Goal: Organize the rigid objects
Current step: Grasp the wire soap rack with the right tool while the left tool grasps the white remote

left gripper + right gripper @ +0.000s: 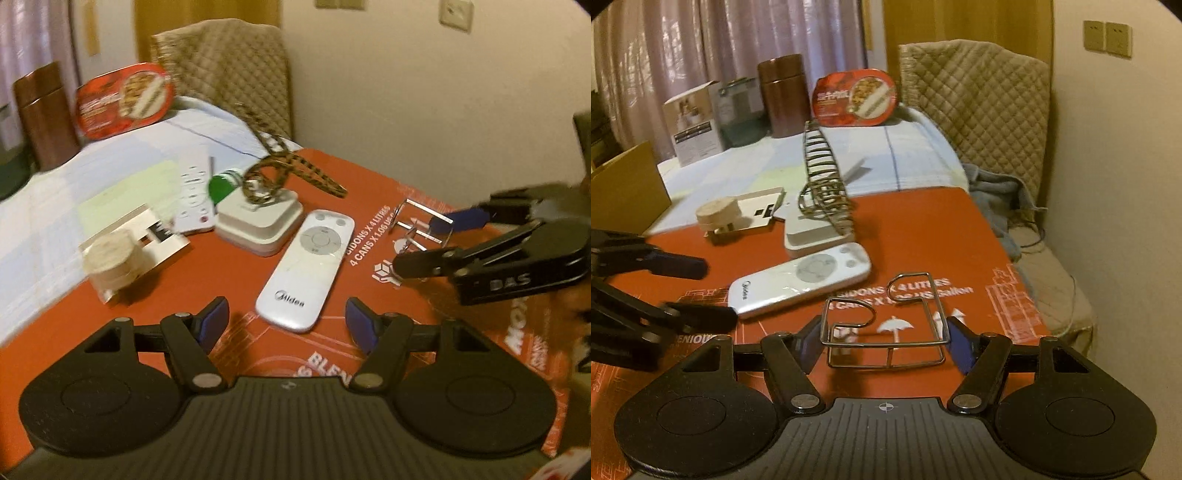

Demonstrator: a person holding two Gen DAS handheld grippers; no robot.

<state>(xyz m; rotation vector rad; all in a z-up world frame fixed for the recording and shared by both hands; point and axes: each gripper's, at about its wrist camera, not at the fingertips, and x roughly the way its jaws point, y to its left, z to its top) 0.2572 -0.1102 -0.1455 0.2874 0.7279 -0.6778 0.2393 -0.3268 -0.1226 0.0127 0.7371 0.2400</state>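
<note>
Left wrist view: the left gripper (286, 321) stands with its fingers moderately wide and nothing between the blue pads; one white Midea remote control (308, 267) lies flat just ahead of the fingertips, its near end between them but clear of both pads. The remote is slim, glossy and rounded, with a grey circular keypad and two small buttons at its far end. Beyond it sits one white square box (260, 223) carrying a patterned metal spiral stand (280, 166); left of the fingers lie one roll of beige tape (112, 264) and one white packet (153, 236). All rest on an orange cardboard sheet (369, 184). The right gripper (428, 240) enters from the right edge, blurred. In the right wrist view the right gripper (884, 341) has its fingers moderately wide around one bent chrome wire rack (886, 325); the rack's base lies between the pads, and contact with them cannot be determined. Two left-gripper fingers (679, 267) appear at the left, cut off by the frame. Farther back, a brown canister (785, 96), a red food tray (855, 98) and a carton (696, 123) are soft-focused.
</note>
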